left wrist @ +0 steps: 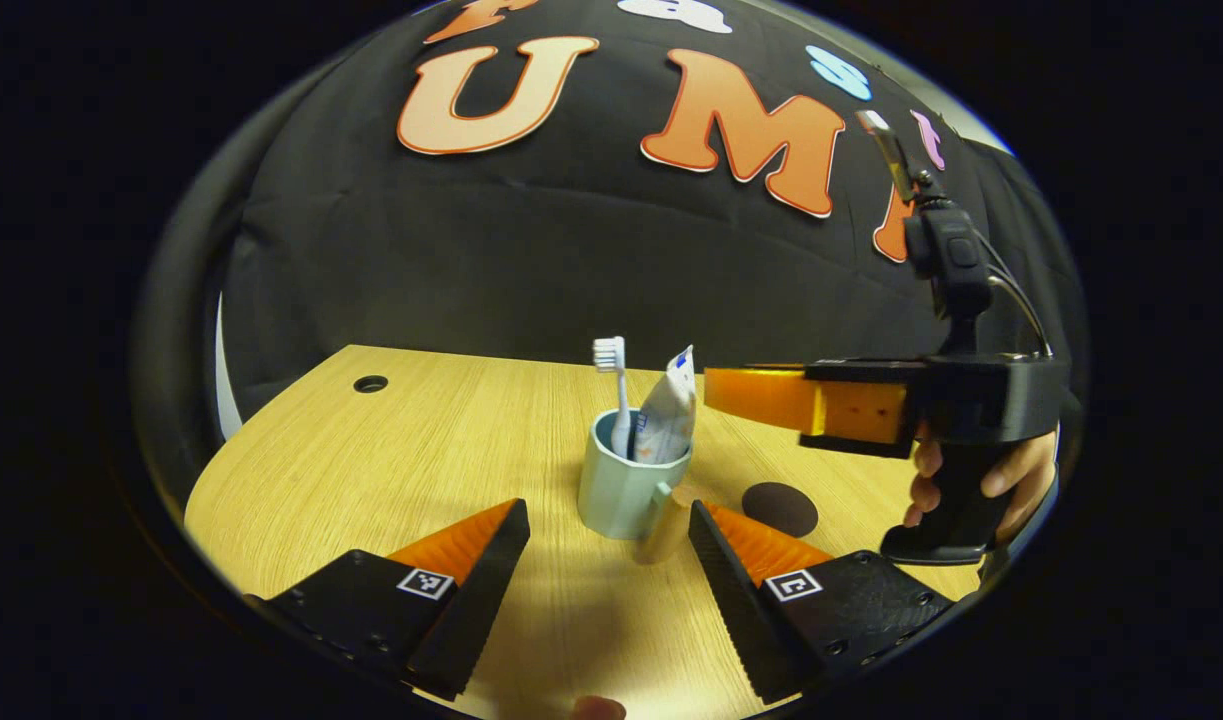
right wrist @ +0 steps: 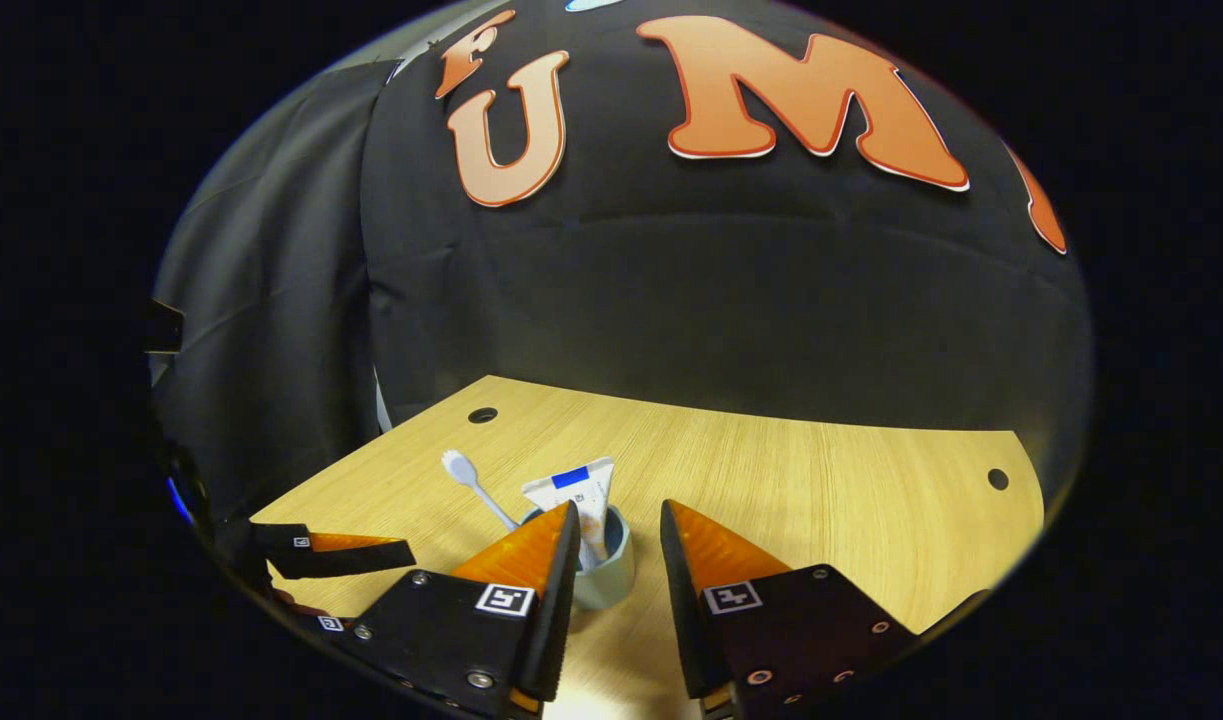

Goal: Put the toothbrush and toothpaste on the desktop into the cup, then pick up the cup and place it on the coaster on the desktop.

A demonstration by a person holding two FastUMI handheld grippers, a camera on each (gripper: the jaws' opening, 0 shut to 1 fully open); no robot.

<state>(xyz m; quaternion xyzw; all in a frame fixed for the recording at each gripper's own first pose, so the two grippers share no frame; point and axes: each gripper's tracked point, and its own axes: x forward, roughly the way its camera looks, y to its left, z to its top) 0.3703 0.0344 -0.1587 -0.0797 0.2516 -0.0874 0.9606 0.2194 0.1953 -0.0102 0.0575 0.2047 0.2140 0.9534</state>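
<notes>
Near the middle of the wooden desktop (left wrist: 391,460) stands the cup (left wrist: 621,490), holding the toothbrush (left wrist: 613,385) upright and the toothpaste (left wrist: 669,410) leaning beside it. Toward the desktop's right edge, the dark round coaster (left wrist: 779,508) lies apart from the cup. Left gripper (left wrist: 606,545) hangs wide apart before the cup. Right gripper (right wrist: 616,555), held by a hand (left wrist: 1011,475), hovers above it with fingers apart, gripping nothing.
</notes>
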